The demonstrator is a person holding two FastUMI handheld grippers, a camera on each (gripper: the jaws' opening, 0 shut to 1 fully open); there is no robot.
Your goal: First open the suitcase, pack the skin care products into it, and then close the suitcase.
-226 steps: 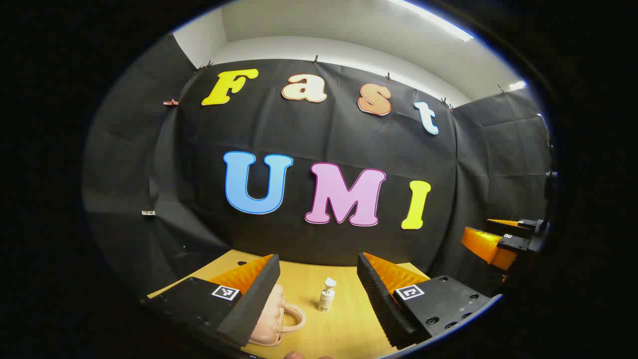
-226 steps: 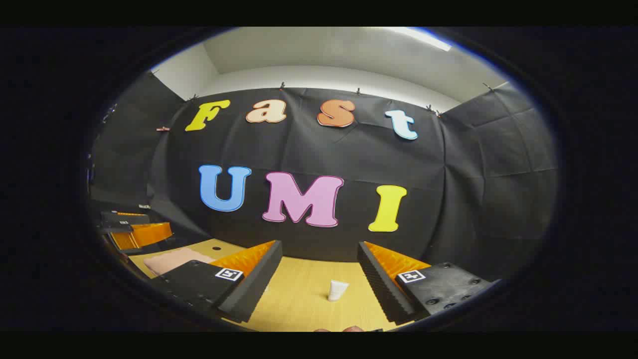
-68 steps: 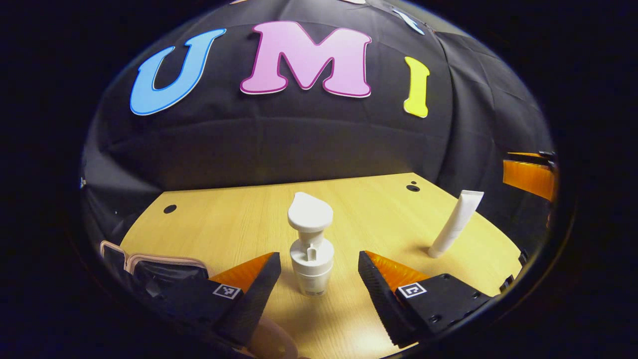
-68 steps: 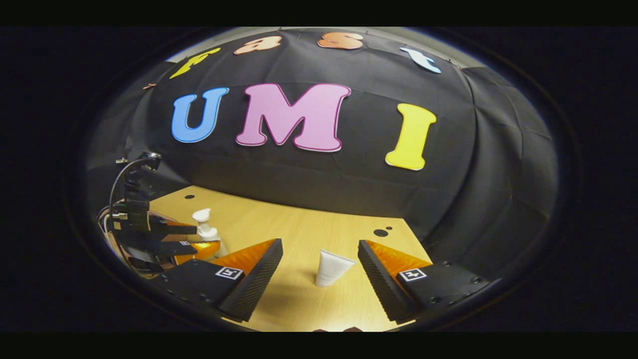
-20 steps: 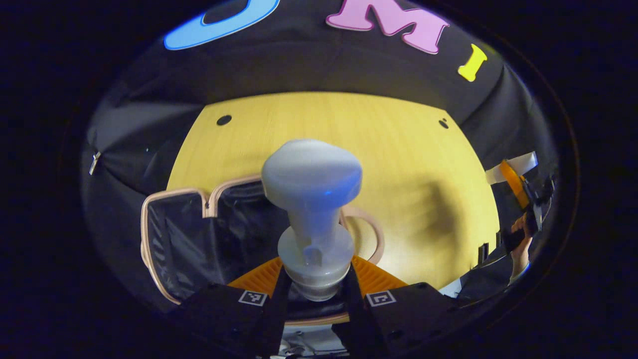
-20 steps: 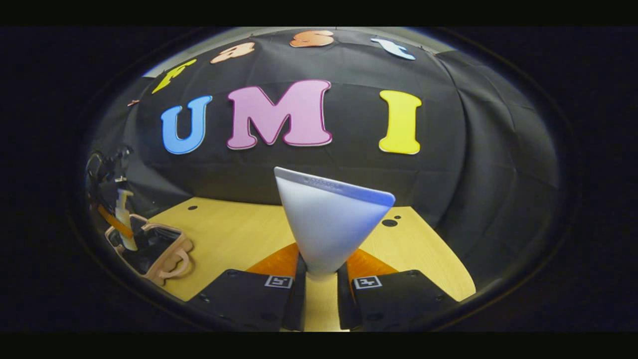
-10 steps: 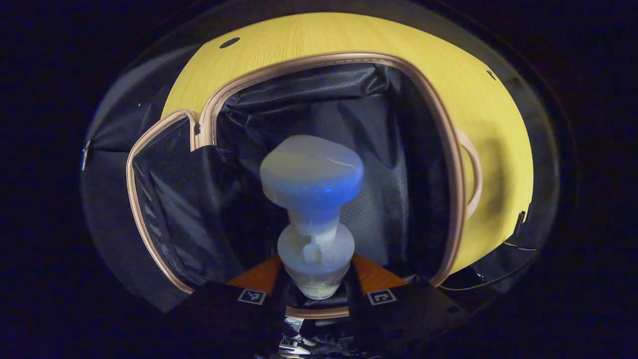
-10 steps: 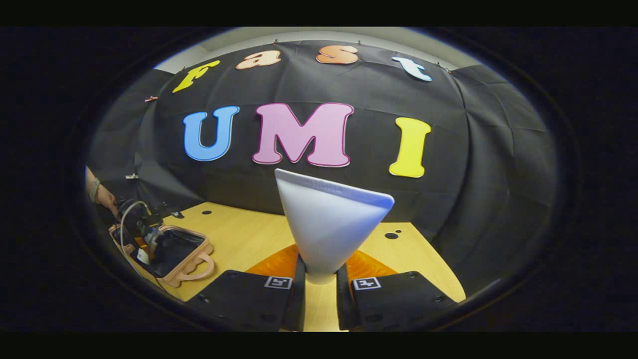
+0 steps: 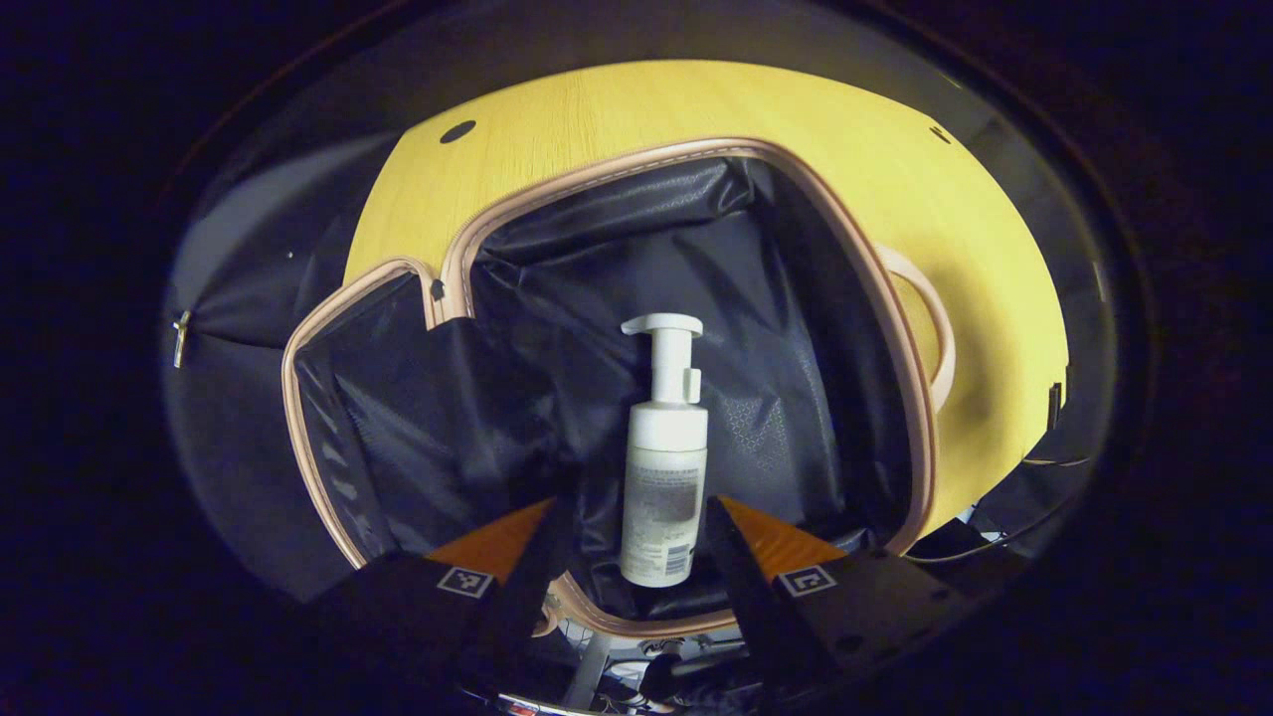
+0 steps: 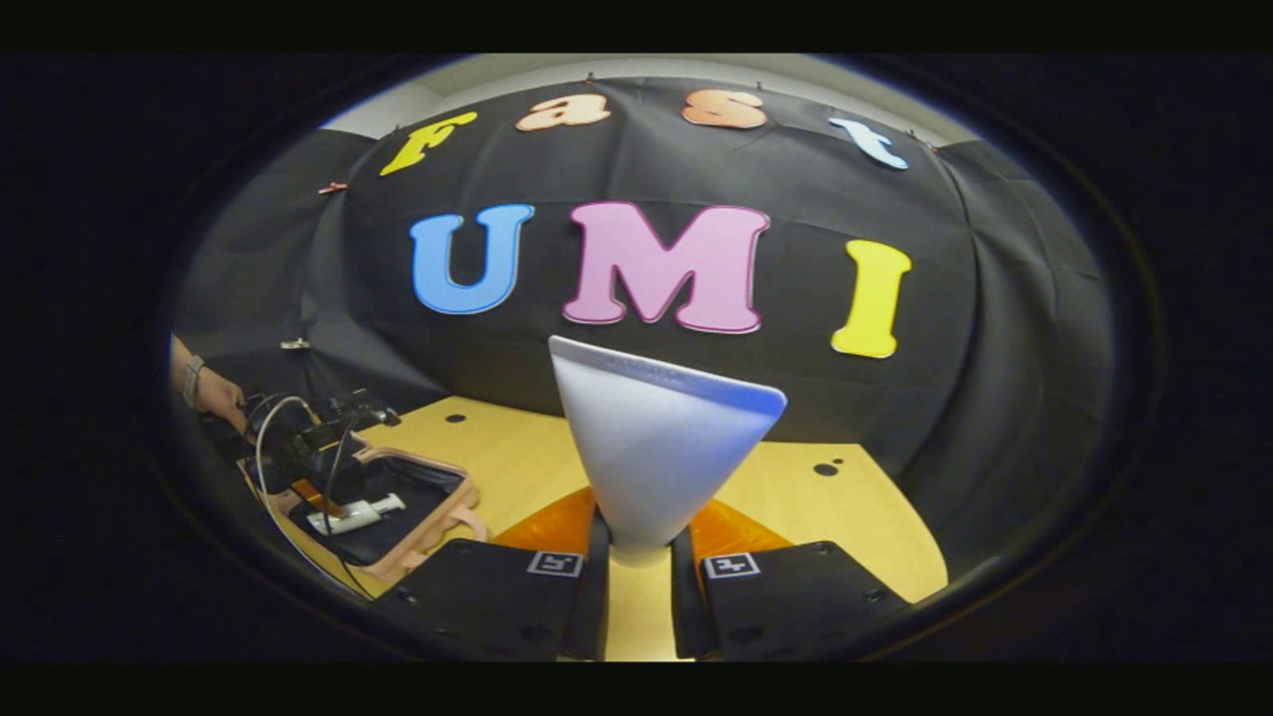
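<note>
The pink suitcase lies open on the wooden table, its black lining showing. A white pump bottle lies flat on that lining, pump head pointing away. My left gripper hovers open just above the bottle's base, fingers apart on either side of it. In the right gripper view the same suitcase sits at the far left with the pump bottle inside and the left gripper above it. My right gripper is shut on a white tube, held cap-down over the table.
The yellow wooden table extends beyond the suitcase; its bare top spreads in front of my right gripper. A person's hand holds the left gripper at the far left. The suitcase's pink handle sticks out on its right side.
My left gripper has opened and let the pump bottle go; it now lies flat in the suitcase. The right gripper still holds the tube and has swung slightly towards the suitcase.
</note>
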